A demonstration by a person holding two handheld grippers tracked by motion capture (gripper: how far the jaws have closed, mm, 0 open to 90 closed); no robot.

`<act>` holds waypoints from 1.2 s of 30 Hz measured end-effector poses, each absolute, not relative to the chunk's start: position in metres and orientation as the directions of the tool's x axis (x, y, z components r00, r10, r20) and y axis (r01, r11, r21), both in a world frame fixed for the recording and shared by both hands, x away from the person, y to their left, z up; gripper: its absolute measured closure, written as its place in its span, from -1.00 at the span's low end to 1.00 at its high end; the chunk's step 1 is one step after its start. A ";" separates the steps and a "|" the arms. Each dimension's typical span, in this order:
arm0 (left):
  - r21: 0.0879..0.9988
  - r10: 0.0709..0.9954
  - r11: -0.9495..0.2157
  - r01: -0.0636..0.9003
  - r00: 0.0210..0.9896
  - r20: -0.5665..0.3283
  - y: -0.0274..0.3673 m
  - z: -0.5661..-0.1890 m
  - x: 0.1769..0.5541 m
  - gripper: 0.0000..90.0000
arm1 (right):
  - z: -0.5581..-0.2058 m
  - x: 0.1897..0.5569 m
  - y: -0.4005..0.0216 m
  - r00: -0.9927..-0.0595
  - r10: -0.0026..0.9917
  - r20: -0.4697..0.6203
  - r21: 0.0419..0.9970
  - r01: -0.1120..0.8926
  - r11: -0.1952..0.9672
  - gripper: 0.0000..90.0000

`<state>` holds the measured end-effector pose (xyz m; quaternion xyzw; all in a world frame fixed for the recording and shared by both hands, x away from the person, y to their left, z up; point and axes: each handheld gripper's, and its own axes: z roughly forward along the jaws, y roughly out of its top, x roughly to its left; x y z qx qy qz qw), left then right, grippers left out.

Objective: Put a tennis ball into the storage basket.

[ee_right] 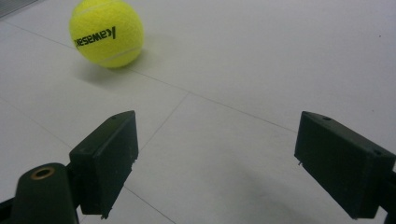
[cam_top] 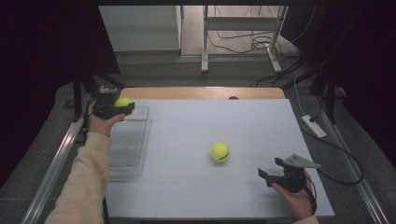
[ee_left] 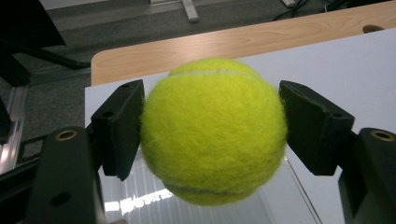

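Left gripper [ee_left: 212, 135]: we clamp a fuzzy yellow-green tennis ball [ee_left: 213, 130] across its middle, above the clear plastic tray [cam_top: 130, 149] at ten o'clock.
Right gripper [ee_right: 233, 168]: jaws wide, empty.
Handling: light, springy, grippy felt.

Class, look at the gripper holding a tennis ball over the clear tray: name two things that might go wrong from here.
1. The left gripper pinches the held tennis ball only at its curved sides, so it might slip out and bounce off the clear tray.
2. The second tennis ball lies loose on the white table; the open right gripper might nudge it and set it rolling.
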<state>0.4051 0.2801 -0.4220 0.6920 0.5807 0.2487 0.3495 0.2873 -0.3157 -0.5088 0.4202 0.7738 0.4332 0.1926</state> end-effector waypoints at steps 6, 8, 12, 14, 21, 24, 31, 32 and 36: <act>0.762 0.981 -0.076 0.643 0.184 -0.057 0.285 -0.427 0.405 -0.39 | -0.509 0.288 -0.315 -0.574 0.816 0.064 0.832 0.483 0.274 -0.70; 0.761 0.983 -0.072 0.645 0.176 -0.057 0.287 -0.429 0.405 -0.39 | -0.509 0.288 -0.315 -0.574 0.816 0.065 0.831 0.484 0.274 -0.70; 0.749 0.984 -0.072 0.659 0.168 -0.053 0.289 -0.434 0.406 -0.39 | -0.509 0.288 -0.315 -0.574 0.817 0.064 0.831 0.483 0.274 -0.70; 0.741 0.986 -0.069 0.667 0.160 -0.052 0.290 -0.438 0.408 -0.39 | -0.509 0.287 -0.315 -0.574 0.817 0.064 0.831 0.484 0.275 -0.70; 0.715 0.988 -0.075 0.695 0.149 -0.042 0.291 -0.448 0.412 -0.39 | -0.510 0.288 -0.315 -0.576 0.816 0.059 0.829 0.483 0.281 -0.70; 0.703 0.989 -0.072 0.708 0.143 -0.043 0.293 -0.453 0.414 -0.39 | -0.510 0.288 -0.314 -0.575 0.816 0.056 0.828 0.483 0.285 -0.70; 0.682 0.990 -0.072 0.728 0.135 -0.040 0.295 -0.460 0.419 -0.39 | -0.510 0.288 -0.315 -0.573 0.817 0.060 0.829 0.485 0.279 -0.70; 0.678 0.990 -0.071 0.731 0.133 -0.040 0.295 -0.461 0.420 -0.39 | -0.510 0.288 -0.315 -0.573 0.817 0.061 0.829 0.485 0.278 -0.70; 0.651 0.991 -0.078 0.755 0.132 -0.034 0.294 -0.469 0.425 -0.40 | -0.510 0.288 -0.315 -0.572 0.818 0.061 0.828 0.487 0.279 -0.70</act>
